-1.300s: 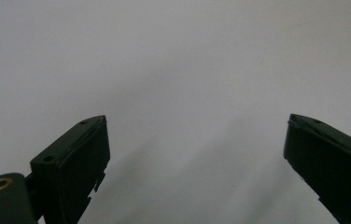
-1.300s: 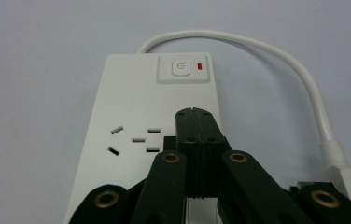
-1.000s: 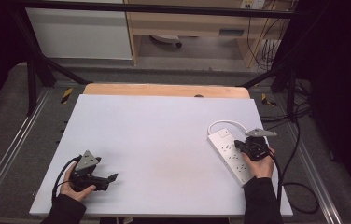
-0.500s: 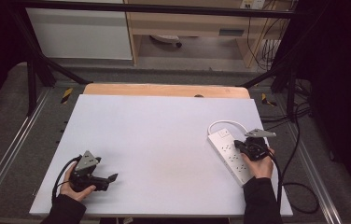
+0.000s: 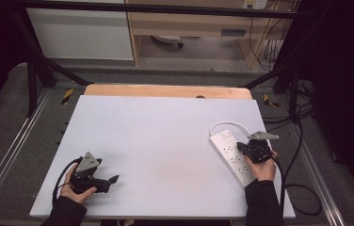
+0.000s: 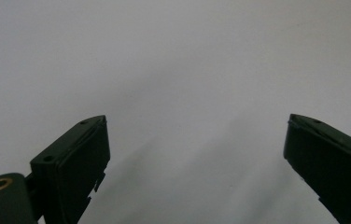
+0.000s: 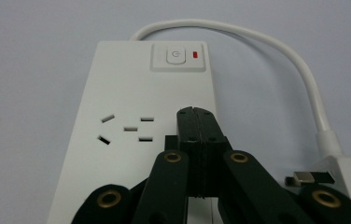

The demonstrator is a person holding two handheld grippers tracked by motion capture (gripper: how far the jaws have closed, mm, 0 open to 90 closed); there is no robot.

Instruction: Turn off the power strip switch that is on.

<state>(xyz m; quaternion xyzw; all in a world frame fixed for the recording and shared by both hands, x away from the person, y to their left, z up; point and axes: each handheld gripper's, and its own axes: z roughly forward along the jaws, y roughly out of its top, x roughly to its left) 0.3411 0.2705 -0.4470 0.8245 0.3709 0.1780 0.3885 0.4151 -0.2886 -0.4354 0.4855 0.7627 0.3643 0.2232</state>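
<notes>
A smooth white plastic power strip [image 5: 231, 154], oblong with a curved cable [image 7: 276, 51], is seen at the right of the matt pale table [image 5: 165, 136], the right gripper [image 7: 196, 114] pressed shut above it, the left gripper [image 6: 197, 149] held wide apart, empty

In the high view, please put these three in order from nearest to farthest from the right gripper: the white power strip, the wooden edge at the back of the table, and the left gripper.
1. The white power strip: directly beneath the right gripper, at the table's right side.
2. The wooden edge: along the far side of the table.
3. The left gripper: at the near left corner.
</notes>
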